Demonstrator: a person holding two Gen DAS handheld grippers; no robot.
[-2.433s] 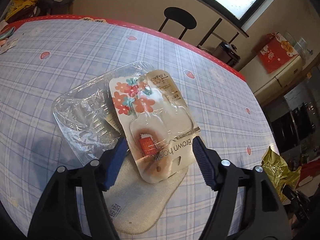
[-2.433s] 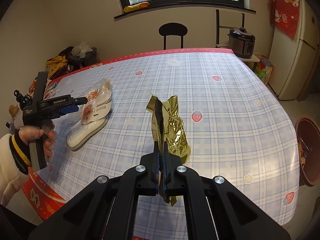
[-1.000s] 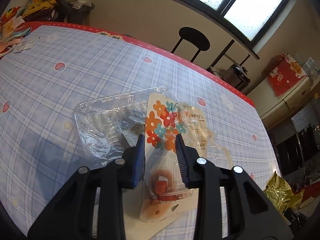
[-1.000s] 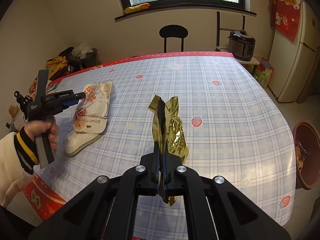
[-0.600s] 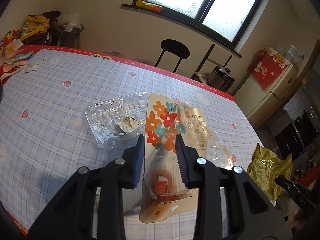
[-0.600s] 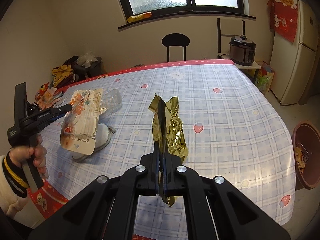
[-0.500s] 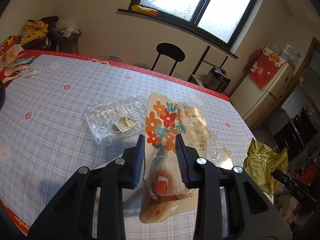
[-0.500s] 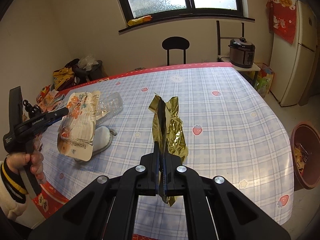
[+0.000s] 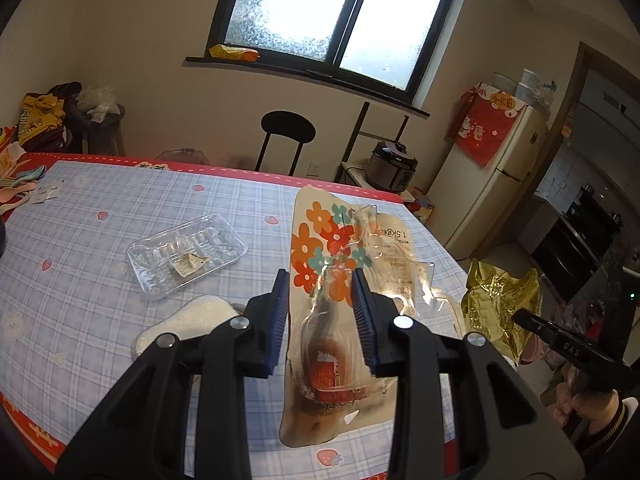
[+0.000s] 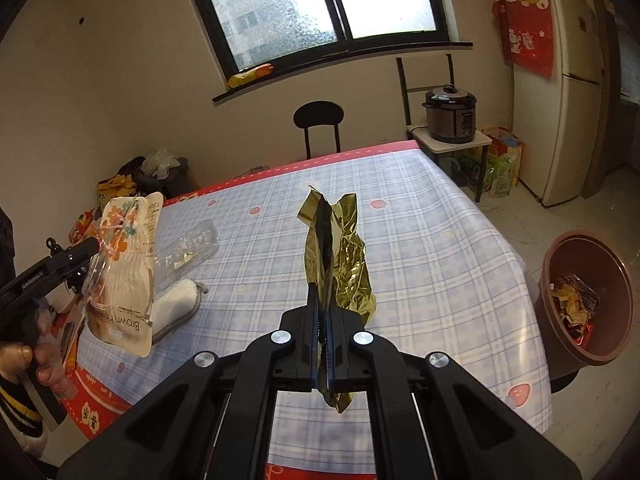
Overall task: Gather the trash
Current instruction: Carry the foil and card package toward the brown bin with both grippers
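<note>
Left wrist view: the left gripper clamps one flowered blister pack, lifted above the checked table. Right gripper pinches one gold foil wrapper, raised over the tabletop. One clear plastic tray sits on the table, holding a crumpled label. One white pad lies beside it. One brown bin on the floor holds wrappers.
</note>
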